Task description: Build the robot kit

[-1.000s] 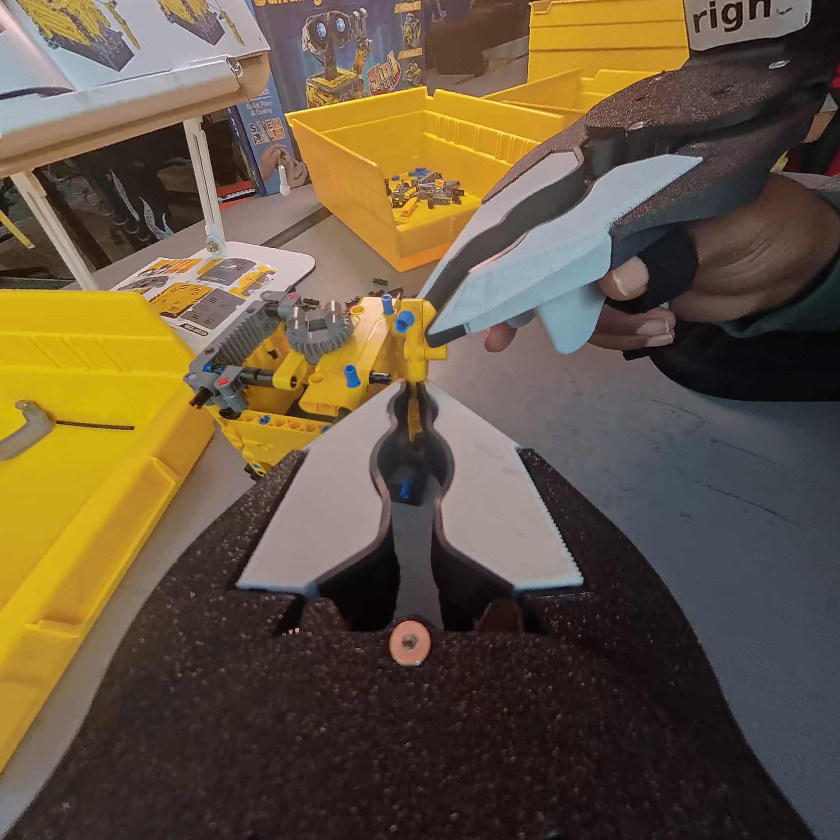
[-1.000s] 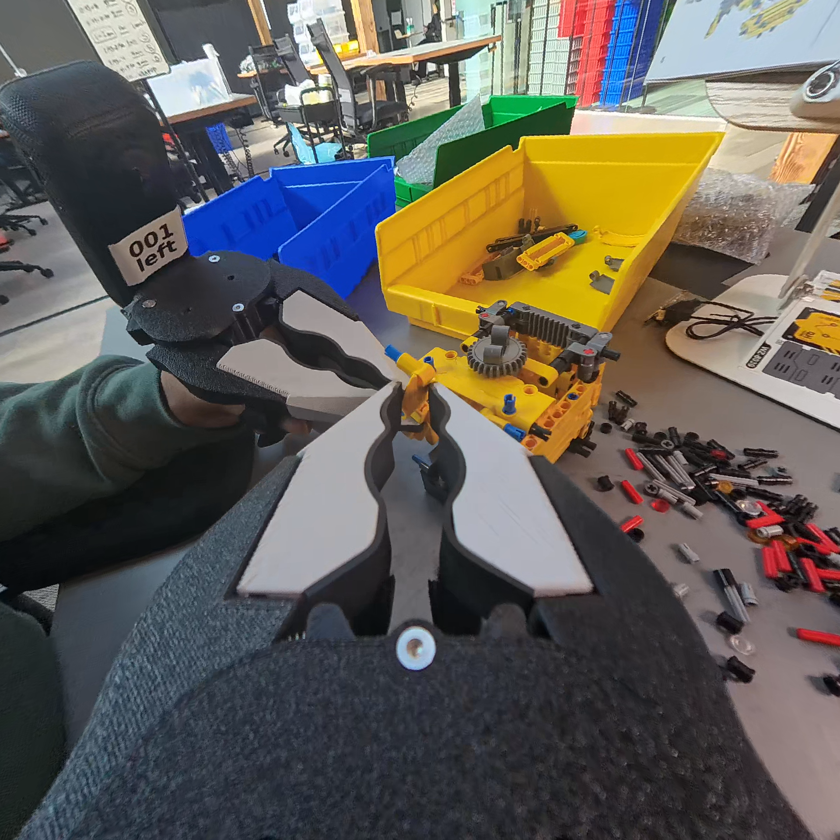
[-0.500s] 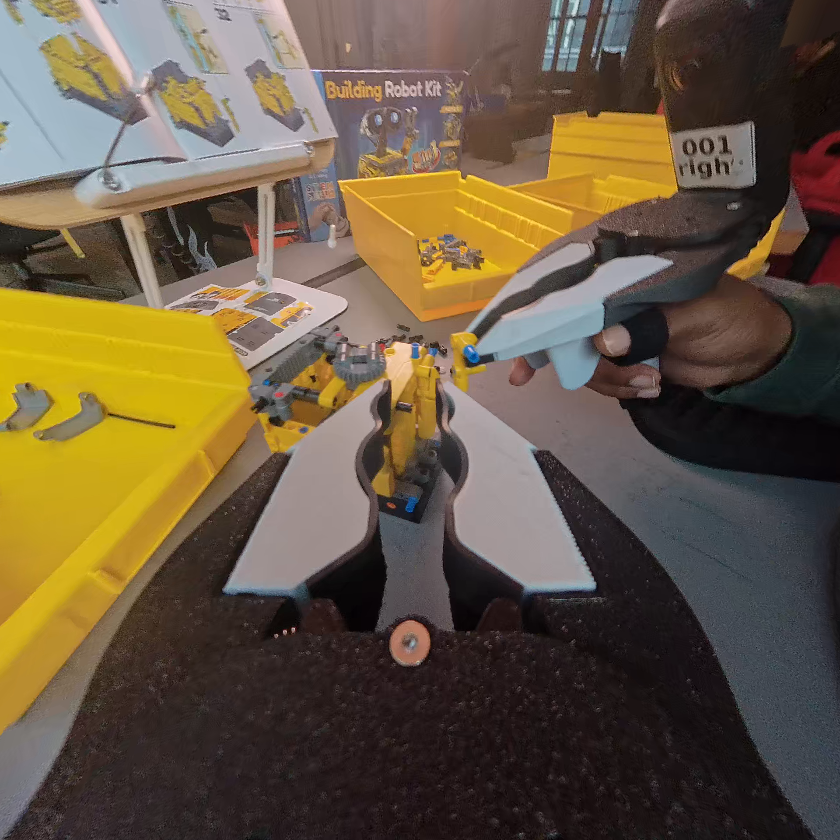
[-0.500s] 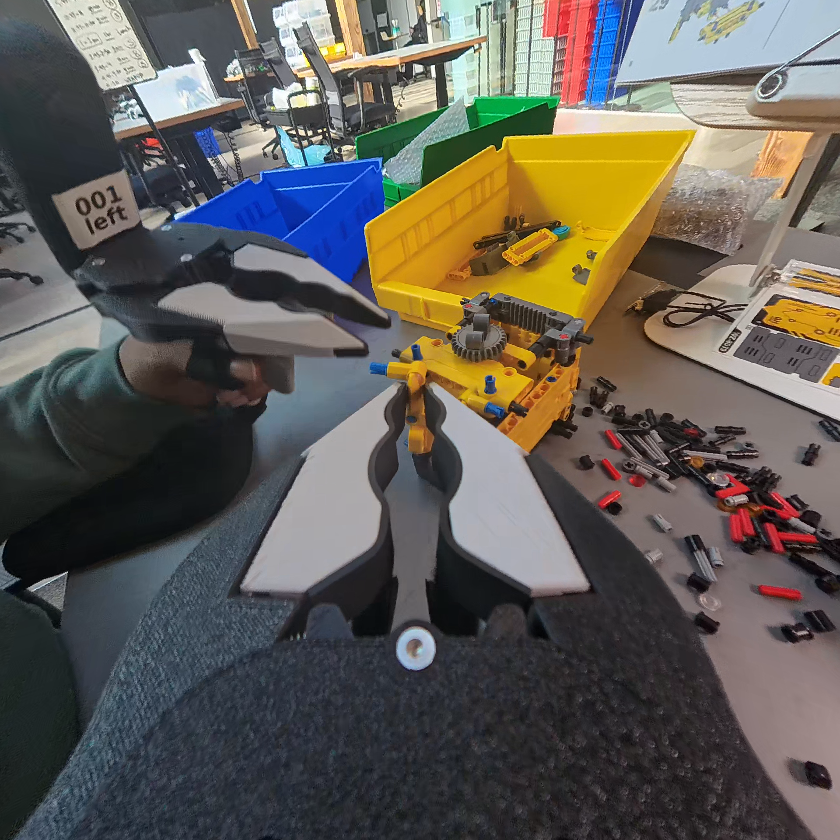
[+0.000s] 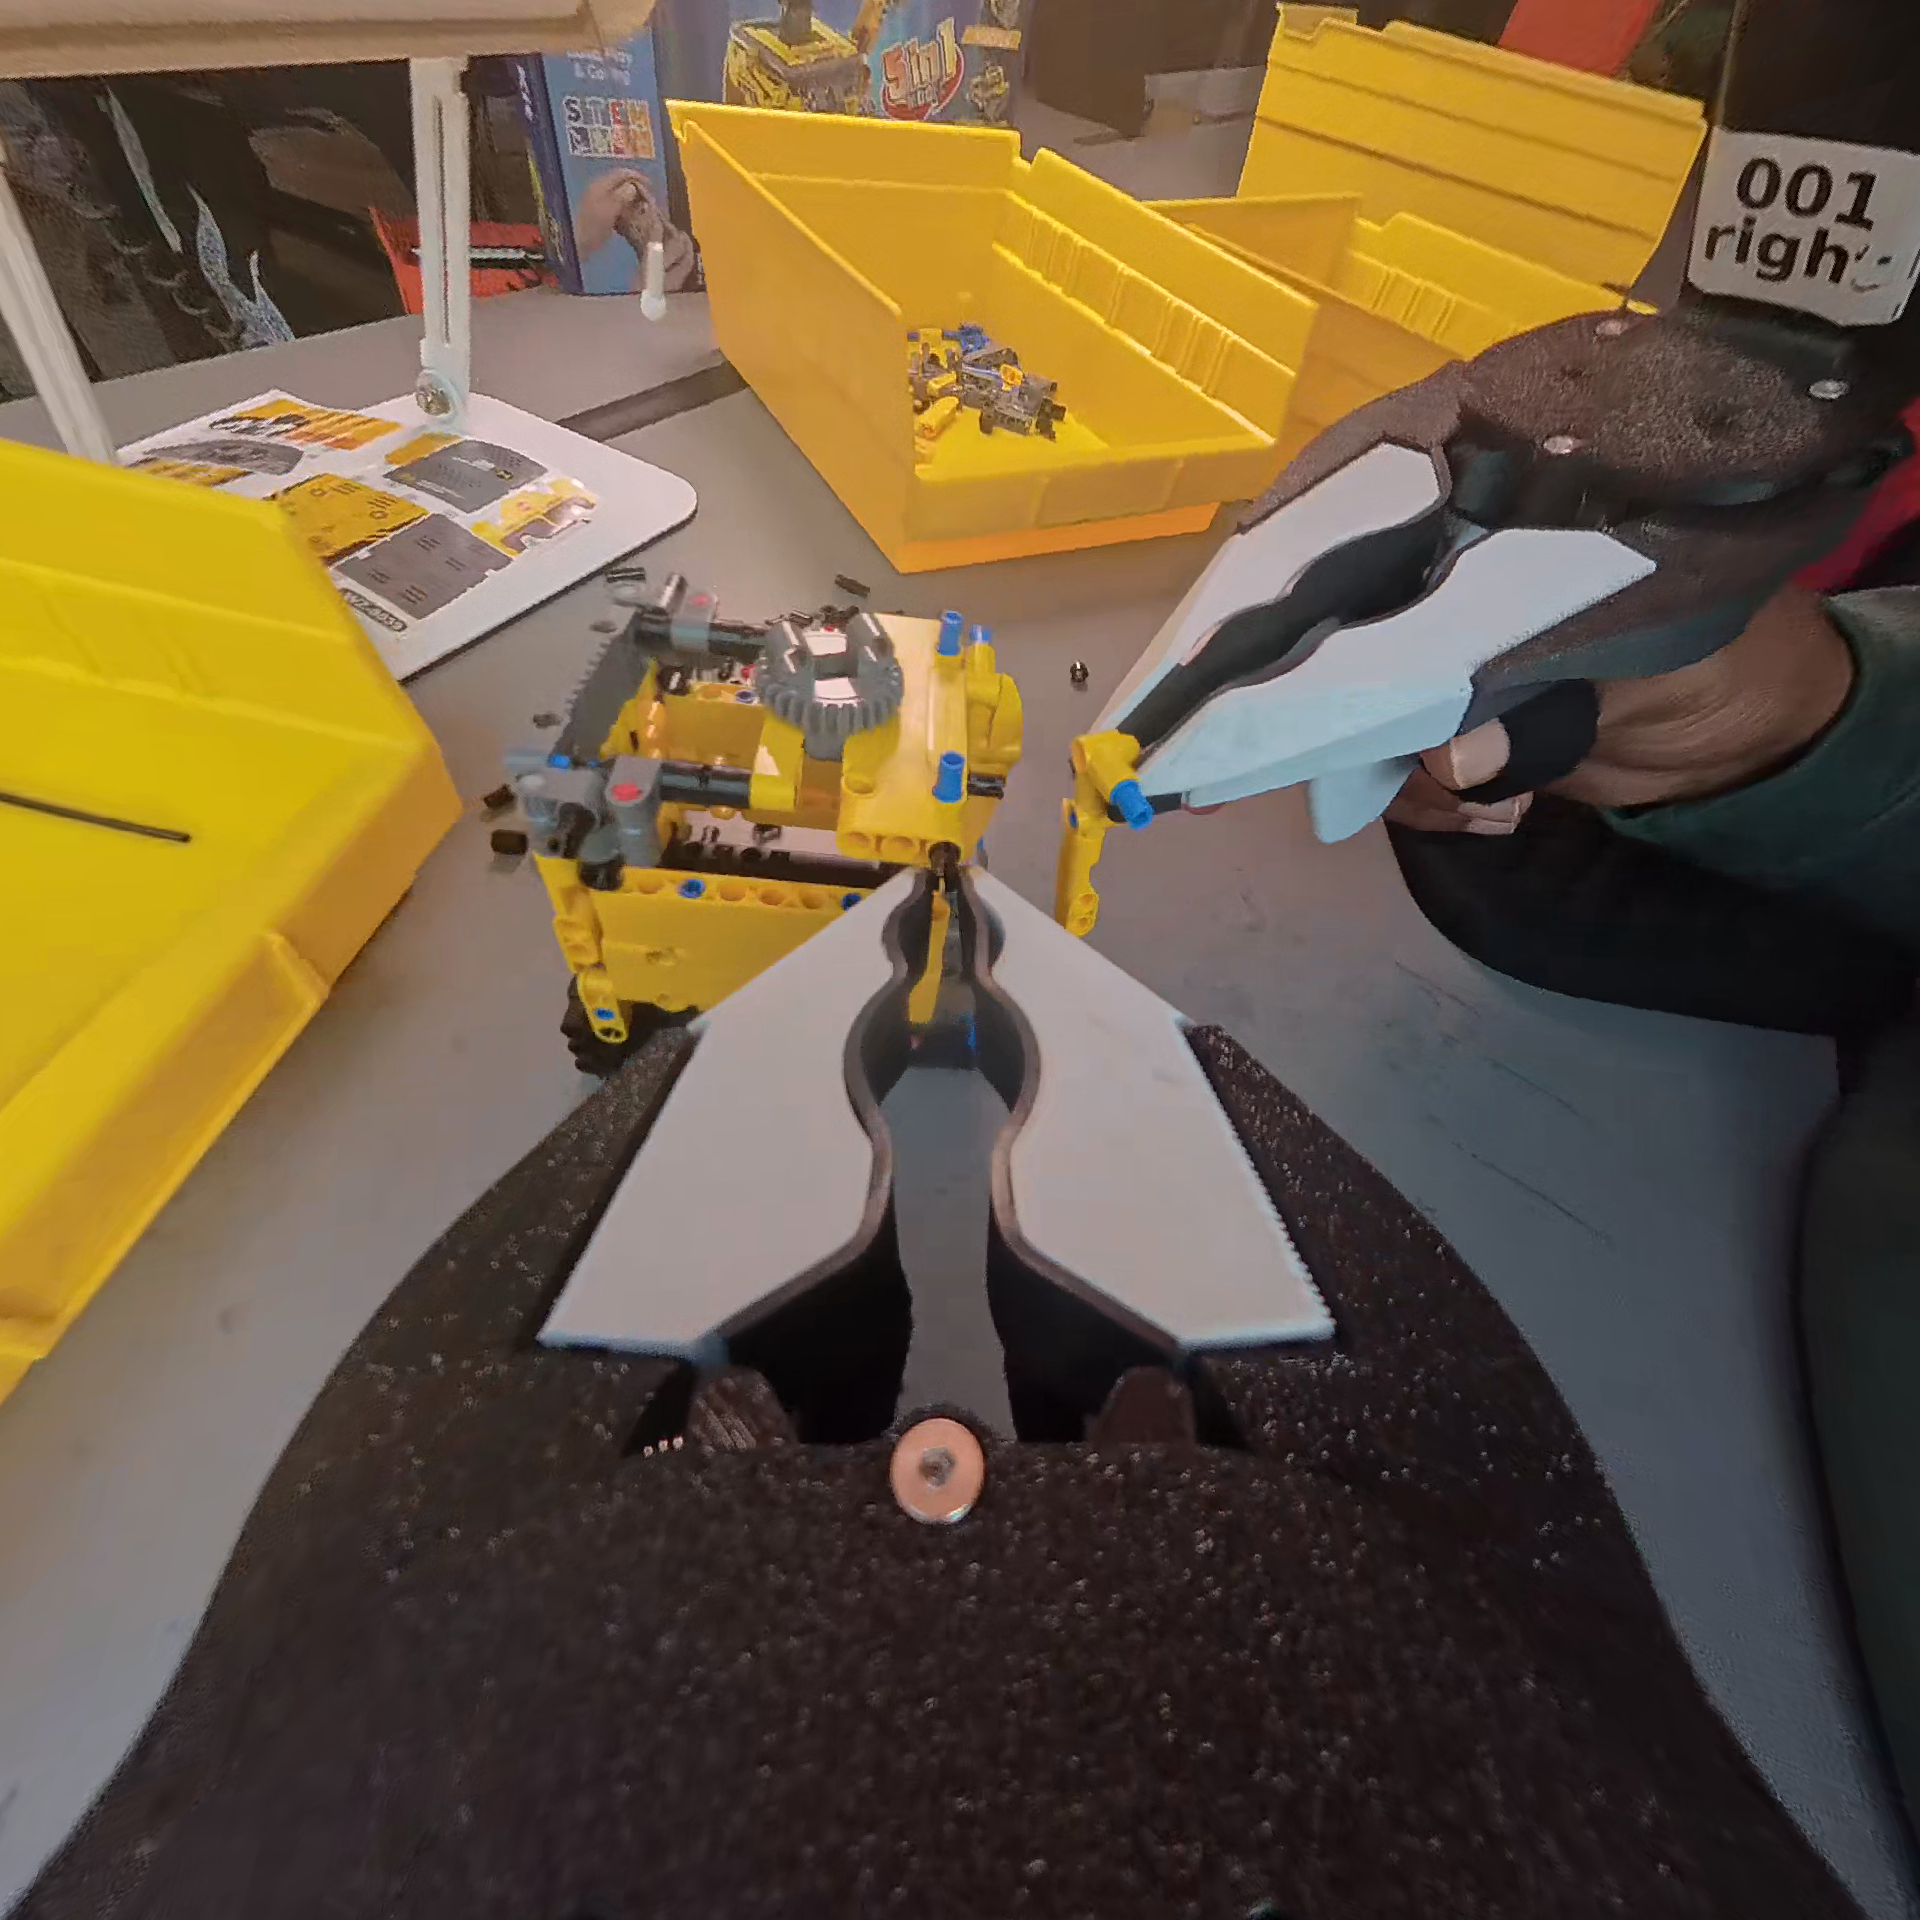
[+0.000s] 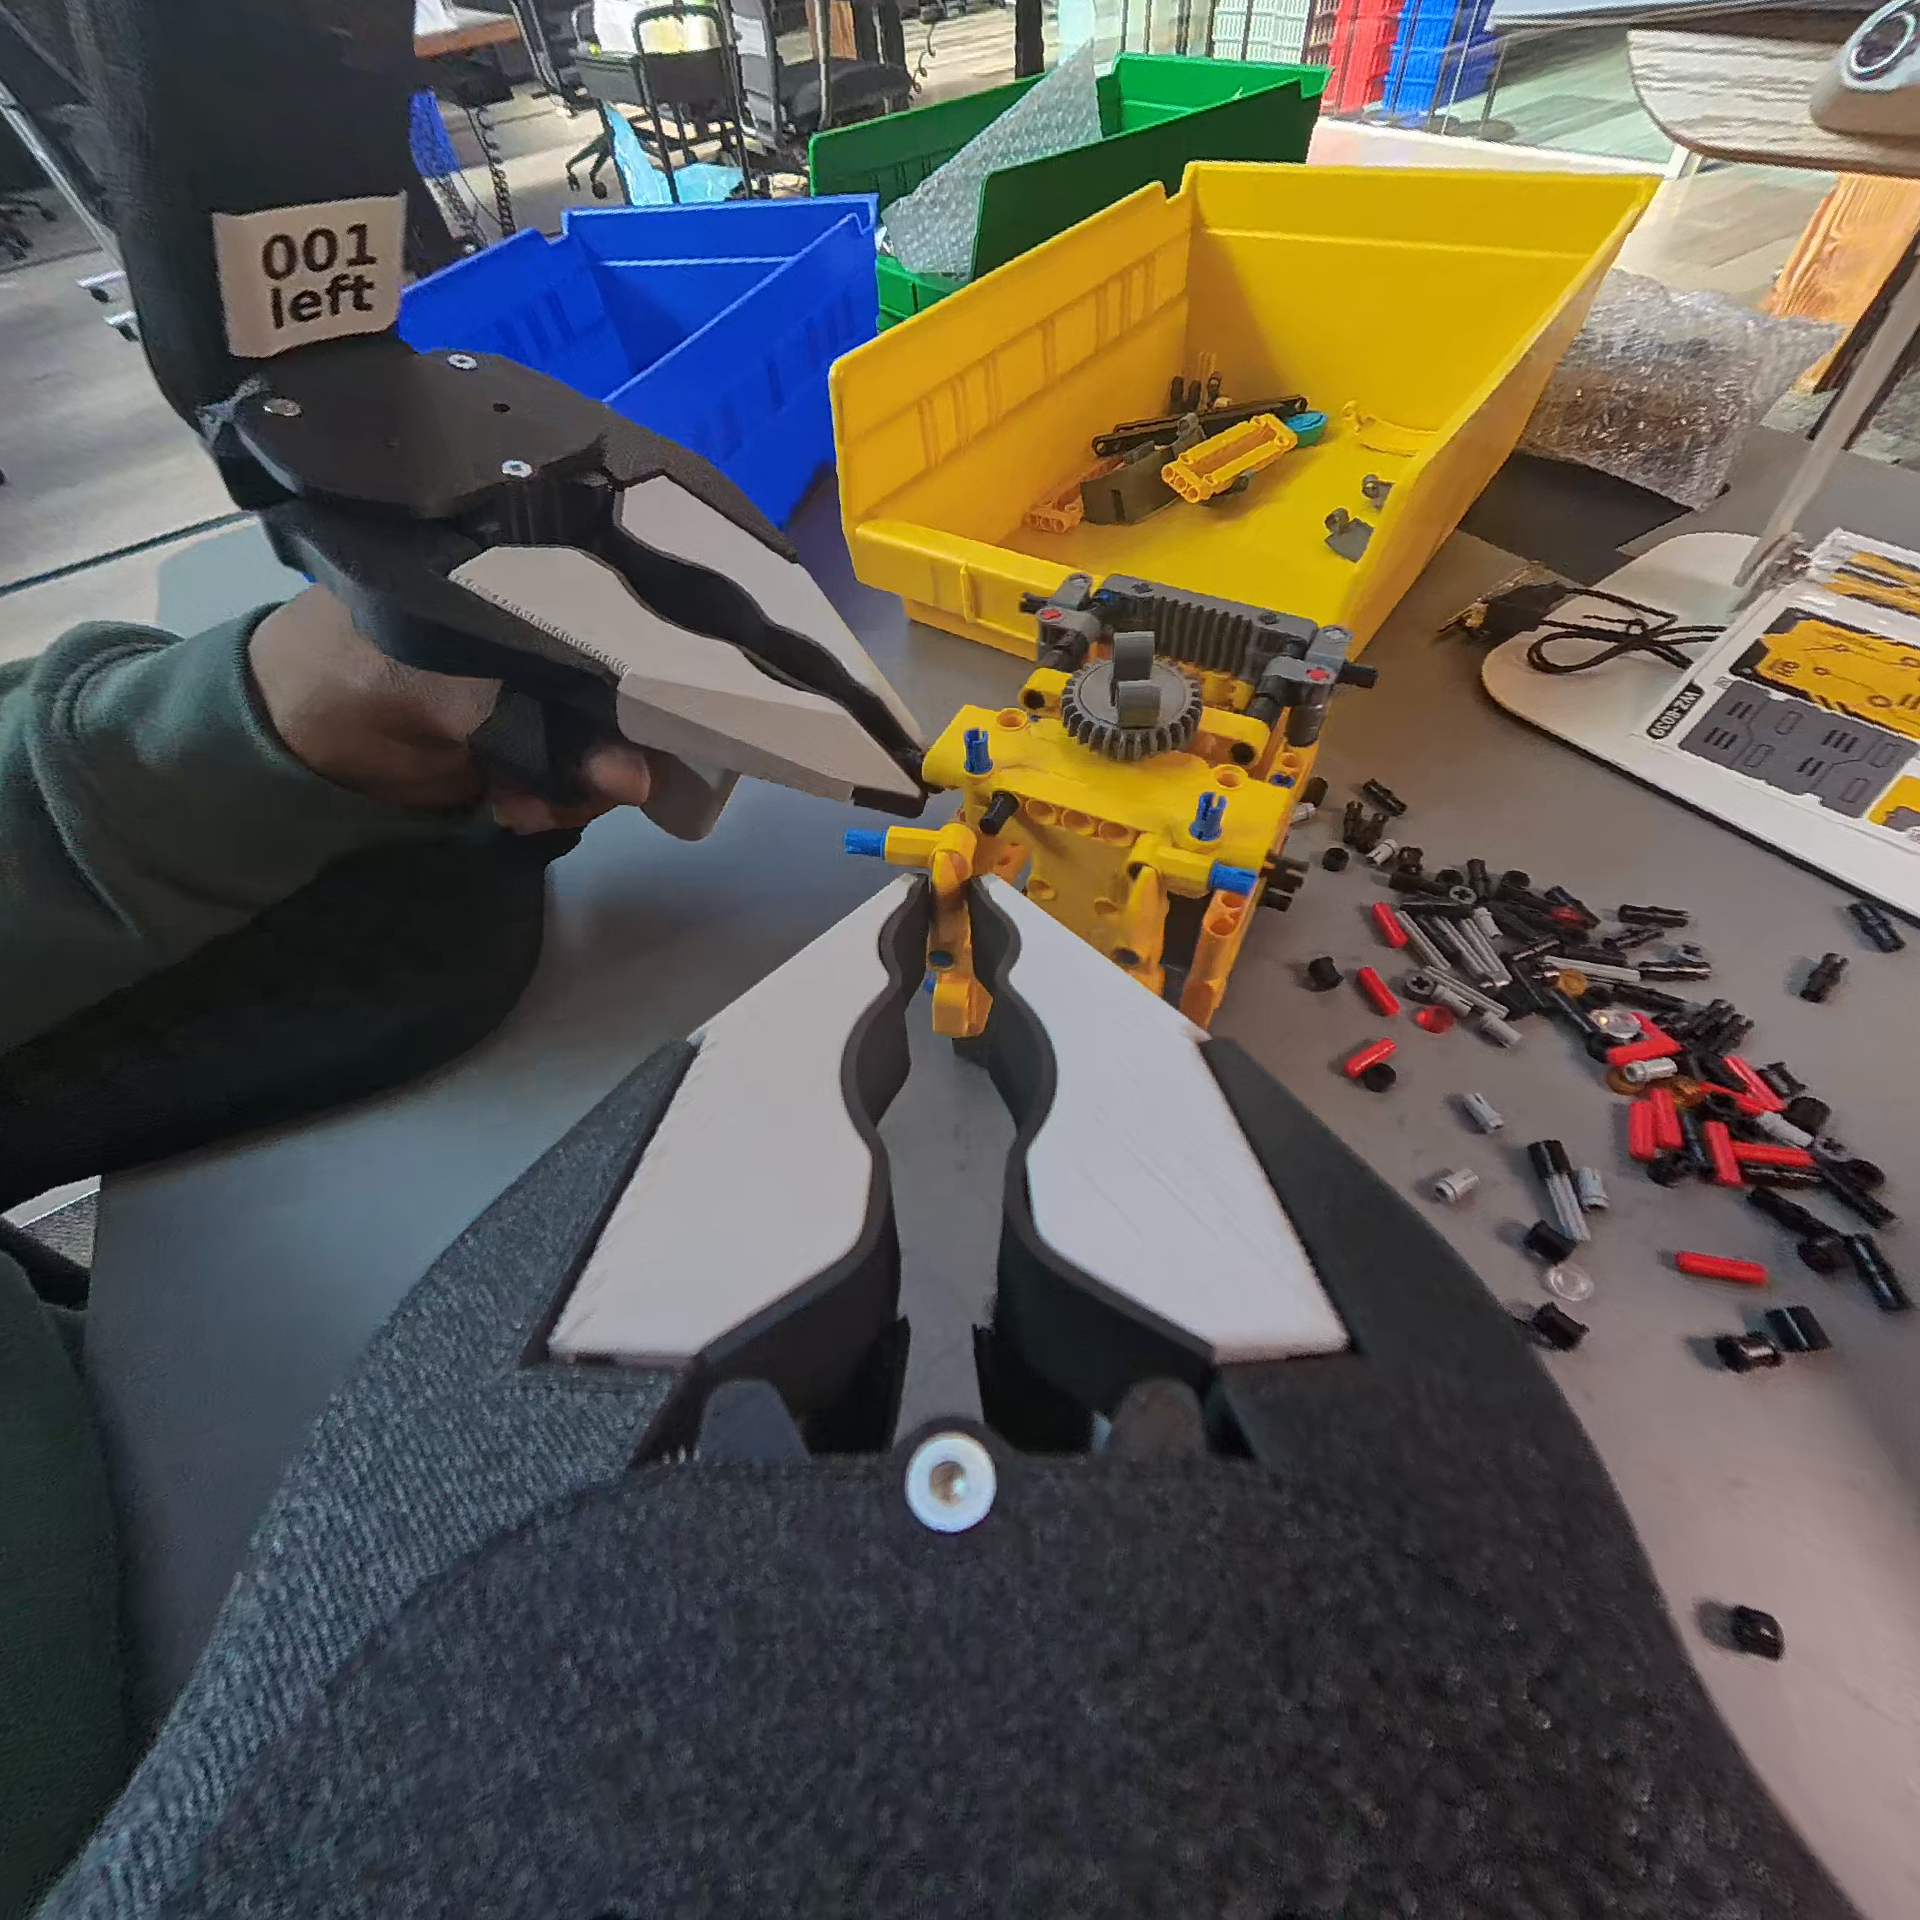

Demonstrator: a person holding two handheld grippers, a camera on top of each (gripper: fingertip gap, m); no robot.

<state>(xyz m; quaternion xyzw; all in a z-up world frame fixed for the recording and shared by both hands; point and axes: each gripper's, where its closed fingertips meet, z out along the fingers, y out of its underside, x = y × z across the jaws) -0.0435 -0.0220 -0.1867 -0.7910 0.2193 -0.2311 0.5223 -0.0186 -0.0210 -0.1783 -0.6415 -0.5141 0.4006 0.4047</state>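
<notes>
Now my right claw (image 6: 948,894) is clenched on a small yellow angled beam with blue pins (image 6: 954,935), long axis hanging down, held just right of the yellow-and-grey geared brick model (image 5: 769,790) — a narrow gap apart. My left claw (image 5: 943,883) pinches the model's near right corner.

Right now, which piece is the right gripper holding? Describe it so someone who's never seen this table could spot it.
Start at the yellow brick-built model with the grey gear on top, in front of the big yellow bin. Just off its near left corner, the right gripper pinches a small yellow beam. It alone is apart from the model, with a blue pin sticking sideways from its top.
</notes>
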